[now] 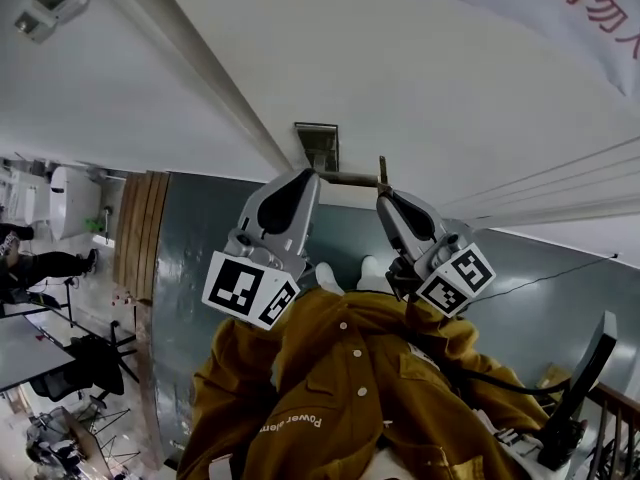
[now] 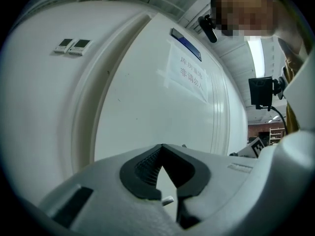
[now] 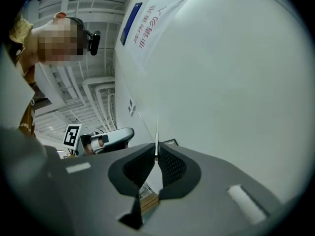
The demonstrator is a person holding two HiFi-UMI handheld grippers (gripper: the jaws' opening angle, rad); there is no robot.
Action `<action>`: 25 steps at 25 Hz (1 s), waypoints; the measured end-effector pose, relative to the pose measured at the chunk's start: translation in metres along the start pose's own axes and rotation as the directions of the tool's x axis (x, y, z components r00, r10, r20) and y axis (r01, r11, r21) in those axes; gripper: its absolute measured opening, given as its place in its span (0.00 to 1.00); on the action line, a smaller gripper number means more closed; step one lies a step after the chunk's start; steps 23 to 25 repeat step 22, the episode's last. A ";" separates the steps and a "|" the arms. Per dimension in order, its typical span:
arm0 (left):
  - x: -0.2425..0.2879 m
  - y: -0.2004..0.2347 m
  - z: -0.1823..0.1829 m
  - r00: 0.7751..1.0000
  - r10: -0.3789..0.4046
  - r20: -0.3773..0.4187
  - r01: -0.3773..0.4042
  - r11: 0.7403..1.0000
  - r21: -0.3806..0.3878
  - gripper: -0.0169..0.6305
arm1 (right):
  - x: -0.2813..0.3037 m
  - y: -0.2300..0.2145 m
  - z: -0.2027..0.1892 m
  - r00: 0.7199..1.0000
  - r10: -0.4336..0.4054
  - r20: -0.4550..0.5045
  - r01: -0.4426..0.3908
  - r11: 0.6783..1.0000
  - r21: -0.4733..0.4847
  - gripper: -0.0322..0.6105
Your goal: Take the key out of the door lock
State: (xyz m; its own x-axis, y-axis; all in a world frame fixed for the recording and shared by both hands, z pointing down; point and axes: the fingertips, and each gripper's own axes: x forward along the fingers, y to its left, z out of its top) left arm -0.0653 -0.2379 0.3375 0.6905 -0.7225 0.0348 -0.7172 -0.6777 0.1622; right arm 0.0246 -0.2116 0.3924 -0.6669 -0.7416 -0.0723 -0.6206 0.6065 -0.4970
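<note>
The key is a thin metal blade seen edge-on, standing up from the tips of my right gripper, which is shut on it. In the head view the key pokes out above the right gripper, just by the free end of the lever handle on the white door. The square lock plate lies left of it; the blade's tip shows free against the door. My left gripper rests at the handle's plate end, its jaws shut with nothing seen between them.
A paper sign with red lettering is taped to the door. The person's mustard jacket fills the lower middle. A grey floor, a wooden strip, chairs at left and a railing at right.
</note>
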 end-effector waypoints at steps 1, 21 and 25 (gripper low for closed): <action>-0.005 -0.004 -0.002 1.000 0.002 -0.002 -0.002 1.000 -0.012 0.03 | 0.000 0.003 0.003 1.000 -0.003 0.006 0.003 1.000 0.001 0.09; -0.027 -0.013 -0.029 0.999 0.012 -0.045 -0.016 0.994 -0.108 0.03 | -0.002 0.010 0.018 1.000 -0.005 0.024 0.005 1.000 0.019 0.09; -0.028 -0.014 -0.029 0.999 0.011 -0.046 -0.016 0.994 -0.108 0.03 | -0.002 0.010 0.017 1.000 -0.006 0.024 0.005 1.000 0.020 0.09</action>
